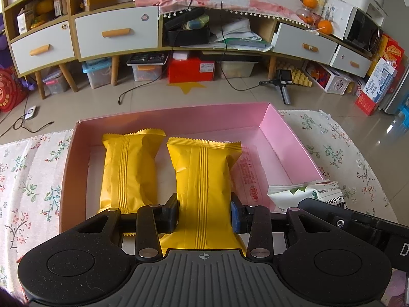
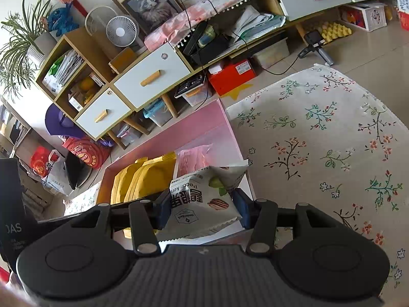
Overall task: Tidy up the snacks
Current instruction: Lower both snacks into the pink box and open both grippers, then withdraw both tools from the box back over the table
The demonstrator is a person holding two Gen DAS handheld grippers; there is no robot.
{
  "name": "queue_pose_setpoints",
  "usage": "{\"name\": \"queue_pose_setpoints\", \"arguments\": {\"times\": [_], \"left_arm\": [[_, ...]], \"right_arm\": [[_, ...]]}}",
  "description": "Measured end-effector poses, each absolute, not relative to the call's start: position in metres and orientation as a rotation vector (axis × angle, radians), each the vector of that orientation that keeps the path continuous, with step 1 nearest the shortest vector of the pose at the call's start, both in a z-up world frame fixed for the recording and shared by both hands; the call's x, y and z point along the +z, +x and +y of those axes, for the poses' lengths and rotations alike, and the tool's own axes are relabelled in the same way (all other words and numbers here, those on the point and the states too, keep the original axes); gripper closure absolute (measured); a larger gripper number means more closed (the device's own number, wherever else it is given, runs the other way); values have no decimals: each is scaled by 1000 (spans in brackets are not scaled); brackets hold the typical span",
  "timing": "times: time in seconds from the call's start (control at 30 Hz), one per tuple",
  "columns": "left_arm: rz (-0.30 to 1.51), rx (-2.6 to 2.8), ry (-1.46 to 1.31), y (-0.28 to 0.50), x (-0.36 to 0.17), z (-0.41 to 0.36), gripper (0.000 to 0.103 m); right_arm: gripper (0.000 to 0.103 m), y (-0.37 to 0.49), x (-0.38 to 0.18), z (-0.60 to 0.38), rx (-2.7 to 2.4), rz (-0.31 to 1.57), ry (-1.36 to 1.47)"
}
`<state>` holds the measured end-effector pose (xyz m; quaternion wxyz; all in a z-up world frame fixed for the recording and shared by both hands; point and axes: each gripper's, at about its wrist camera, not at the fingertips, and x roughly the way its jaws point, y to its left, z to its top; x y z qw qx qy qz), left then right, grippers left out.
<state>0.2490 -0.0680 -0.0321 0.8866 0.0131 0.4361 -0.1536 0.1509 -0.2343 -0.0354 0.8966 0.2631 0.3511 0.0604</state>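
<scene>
Yellow pack [image 1: 204,179] clamped in L claw [image 1: 204,212], long axis running away along fingers, over pink box [image 1: 288,138]; R claw [image 2: 202,207] grips white pack [image 2: 204,192] beside it.

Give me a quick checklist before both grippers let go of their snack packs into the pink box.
1. Left gripper shut on yellow pack: ok.
2. Yellow pack over pink box: ok.
3. Clear of second yellow pack: ok, beside it.
4. Right gripper shut on white pack: ok.
5. White pack fully inside the box: cannot tell.
6. Pink pack partly under the yellow pack: not ok for lying flat.
</scene>
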Motion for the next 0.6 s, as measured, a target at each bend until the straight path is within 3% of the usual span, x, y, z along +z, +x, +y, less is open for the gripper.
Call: {"name": "queue_pose_setpoints", "arguments": {"times": [0.2,0.27,0.33,0.6], "left_arm": [[899,-331,32,249,-30,-67,62],[891,-328,34,247,-29,-66,50],[872,-332,26,244,-26,-63,37],[841,-341,19,219,-7,-48,22]], "right_arm": [[54,152,-35,-235,126,731,547],[52,152,-36,-235,126,729,548],[42,151,-34,-237,122,717,555],[29,142,-20,-245,130,681,555]]}}
